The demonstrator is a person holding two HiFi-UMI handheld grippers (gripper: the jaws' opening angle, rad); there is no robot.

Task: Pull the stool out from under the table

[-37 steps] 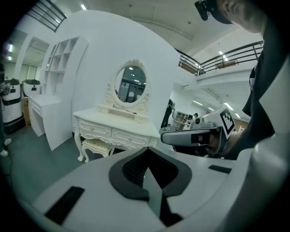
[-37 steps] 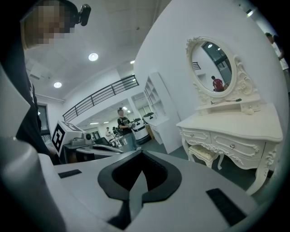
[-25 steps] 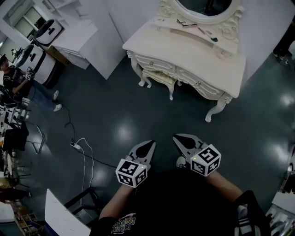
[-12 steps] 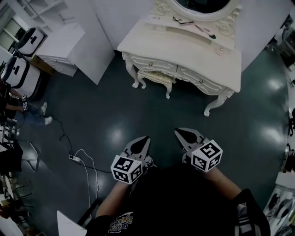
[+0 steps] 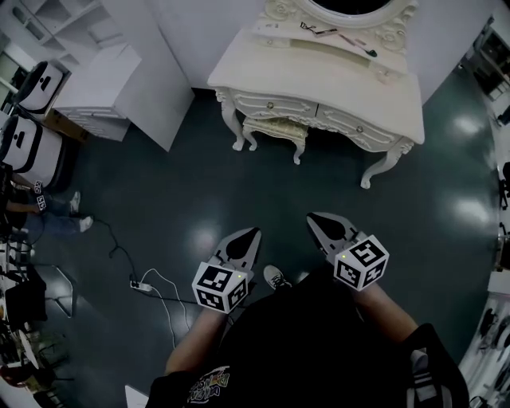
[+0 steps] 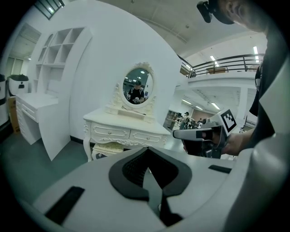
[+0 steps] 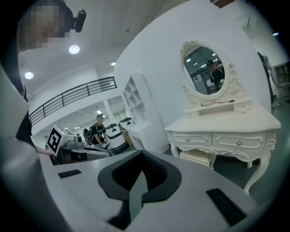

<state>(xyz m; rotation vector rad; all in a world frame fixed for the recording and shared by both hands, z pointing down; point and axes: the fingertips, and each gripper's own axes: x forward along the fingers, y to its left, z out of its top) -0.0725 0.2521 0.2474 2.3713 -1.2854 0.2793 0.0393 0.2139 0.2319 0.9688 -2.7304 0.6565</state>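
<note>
A cream stool (image 5: 276, 127) with a cushioned top sits tucked under the left half of the white dressing table (image 5: 335, 80); it also shows under the drawers as the stool (image 6: 108, 148) and the stool (image 7: 198, 157). Both grippers hang over the dark floor, well short of the table. My left gripper (image 5: 249, 233) is shut and holds nothing. My right gripper (image 5: 316, 217) is shut and empty too. Each points toward the table.
An oval mirror (image 5: 351, 9) tops the table, with small items on its shelf. A white shelf unit (image 5: 96, 88) stands left. A white cable with a power strip (image 5: 137, 283) lies on the floor at left. A seated person (image 5: 40, 209) is far left. My shoe (image 5: 276, 277) shows between the grippers.
The view has drawn nearer and swung right, so the table sits more centred. Both grippers keep their pose and stay shut.
</note>
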